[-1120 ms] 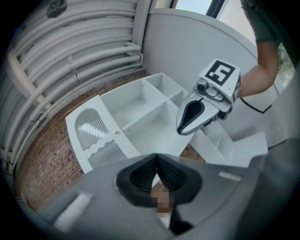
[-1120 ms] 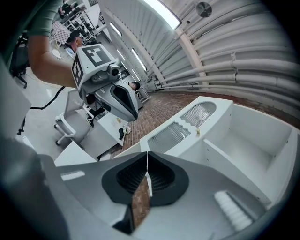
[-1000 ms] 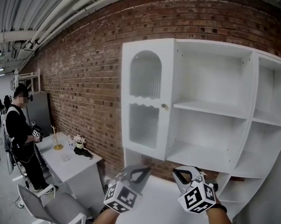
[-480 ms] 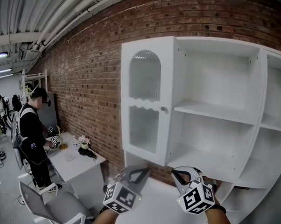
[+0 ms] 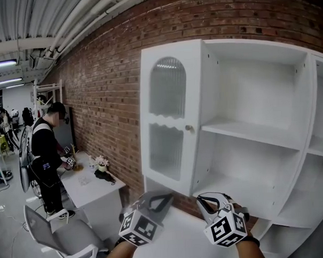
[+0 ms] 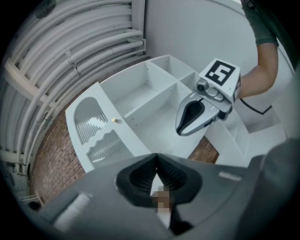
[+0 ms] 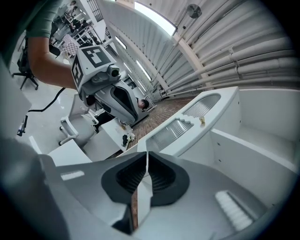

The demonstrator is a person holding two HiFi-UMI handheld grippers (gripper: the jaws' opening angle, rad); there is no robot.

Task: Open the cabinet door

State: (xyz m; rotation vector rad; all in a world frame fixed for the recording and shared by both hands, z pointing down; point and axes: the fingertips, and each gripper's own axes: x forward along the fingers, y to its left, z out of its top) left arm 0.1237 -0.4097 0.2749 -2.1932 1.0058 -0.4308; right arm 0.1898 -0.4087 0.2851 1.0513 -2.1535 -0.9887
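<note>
The white cabinet door (image 5: 169, 115), with arched ribbed glass panes and a small brass knob (image 5: 189, 129), stands swung open at the left of the bare shelves (image 5: 247, 132). Both grippers hover low in front of the cabinet, well below the knob and touching nothing. My left gripper (image 5: 163, 196) is shut and empty, and its own view shows the tips (image 6: 156, 157) meeting, with the door (image 6: 101, 136) beyond. My right gripper (image 5: 203, 199) is shut too. A hairline slit shows between its pads (image 7: 146, 157) and nothing lies in it. The knob (image 7: 202, 120) is far ahead.
A white counter (image 5: 176, 232) lies under the grippers. At the left a person in black (image 5: 47, 152) stands at a white desk (image 5: 92, 187) with small items, and a grey chair (image 5: 54, 235) is in front of it. A brick wall (image 5: 106, 85) backs the cabinet.
The view has swung left, so the cabinet sits further right and a little larger. The person at the left has stepped up to the desk. Both grippers keep their place low in the view.
</note>
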